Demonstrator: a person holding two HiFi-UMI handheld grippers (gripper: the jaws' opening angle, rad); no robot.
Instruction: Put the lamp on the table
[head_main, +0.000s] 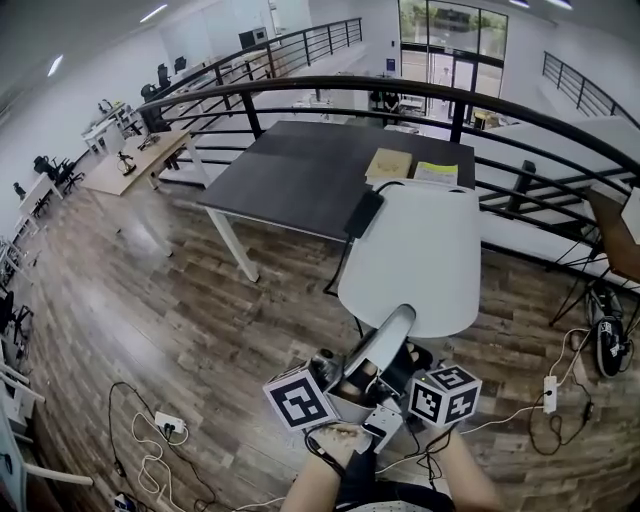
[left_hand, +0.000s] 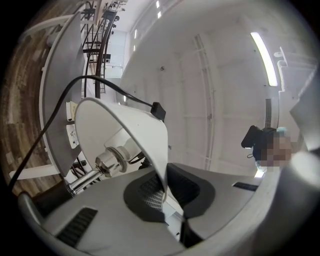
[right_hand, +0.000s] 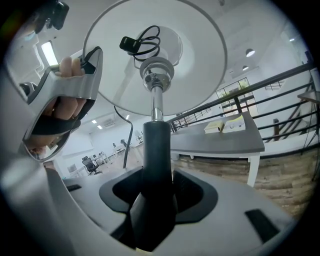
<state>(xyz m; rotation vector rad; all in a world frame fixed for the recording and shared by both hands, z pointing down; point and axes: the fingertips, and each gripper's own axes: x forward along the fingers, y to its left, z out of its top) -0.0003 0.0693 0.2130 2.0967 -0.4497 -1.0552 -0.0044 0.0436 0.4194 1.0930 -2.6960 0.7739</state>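
Observation:
I carry the lamp between both grippers, its big white shade (head_main: 410, 255) hanging over the wood floor just before the dark table (head_main: 290, 170). My left gripper (head_main: 400, 320) points upward and is shut on the shade's rim; in the left gripper view the thin white rim (left_hand: 161, 172) is pinched between the pads of my left gripper (left_hand: 164, 192), with the bulb socket (left_hand: 111, 161) inside the shade. My right gripper (right_hand: 155, 200) is shut on the lamp's black stem (right_hand: 157, 150) below the shade (right_hand: 155, 55). In the head view the right gripper (head_main: 400, 378) is partly hidden behind its marker cube.
Two books (head_main: 388, 165) lie at the table's far right corner. A black curved railing (head_main: 480, 100) runs behind the table. Cables and power strips (head_main: 165, 428) trail on the floor at the left and the right (head_main: 548, 393). A chair (head_main: 610, 235) stands at the right.

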